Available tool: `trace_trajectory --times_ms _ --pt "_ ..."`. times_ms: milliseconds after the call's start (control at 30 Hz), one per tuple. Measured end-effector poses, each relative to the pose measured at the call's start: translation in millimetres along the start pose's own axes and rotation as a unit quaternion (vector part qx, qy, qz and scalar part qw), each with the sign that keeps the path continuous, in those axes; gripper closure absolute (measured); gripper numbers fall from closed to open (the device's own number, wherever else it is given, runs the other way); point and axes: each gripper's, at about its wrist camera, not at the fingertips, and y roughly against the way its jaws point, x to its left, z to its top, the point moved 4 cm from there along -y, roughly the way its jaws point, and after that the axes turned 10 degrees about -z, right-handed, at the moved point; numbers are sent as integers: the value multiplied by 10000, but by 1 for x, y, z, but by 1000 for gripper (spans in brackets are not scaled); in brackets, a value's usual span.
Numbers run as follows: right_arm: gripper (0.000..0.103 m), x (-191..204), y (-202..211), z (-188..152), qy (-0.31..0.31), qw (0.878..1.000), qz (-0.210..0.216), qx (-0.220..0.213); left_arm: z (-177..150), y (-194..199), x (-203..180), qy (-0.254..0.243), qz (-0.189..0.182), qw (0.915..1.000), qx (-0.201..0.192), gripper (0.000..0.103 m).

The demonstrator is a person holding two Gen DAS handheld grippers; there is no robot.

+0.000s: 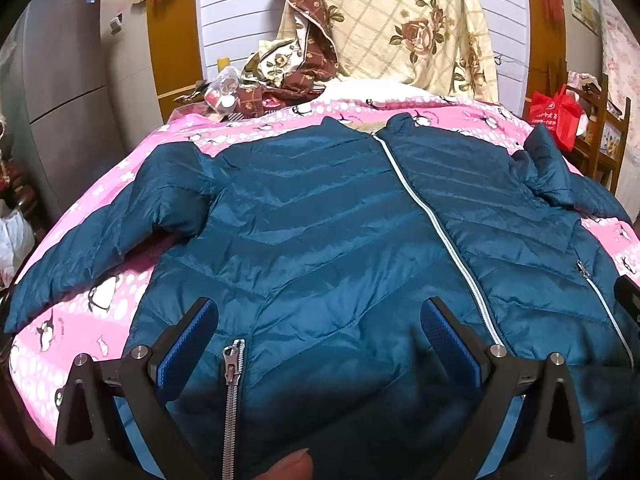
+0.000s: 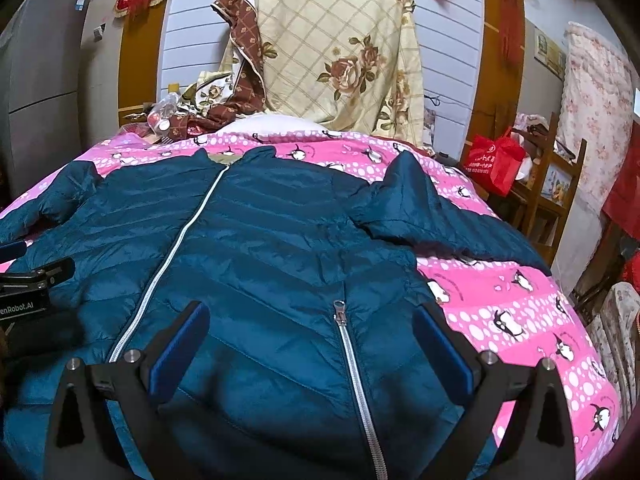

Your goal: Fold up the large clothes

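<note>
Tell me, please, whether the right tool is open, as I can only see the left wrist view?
Observer: Yes, the right tool is open, with one finger on each side of the right pocket zipper on the jacket.
Operator: Thank you. Where does the right sleeve lie?
Observer: The right sleeve lies on the pink quilt. It is bunched at the shoulder and angled toward the bed's right edge.
</note>
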Motion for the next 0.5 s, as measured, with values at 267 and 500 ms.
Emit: trace_trajectory --times_ms 267,500 --pt "0 -3 -1 0 -92 10000 10 34 2 -4 -1 -36 -112 9999 -45 25" --pt "0 -4 -1 0 -74 10000 14 23 -2 -6 -10 -234 -104 9996 104 25"
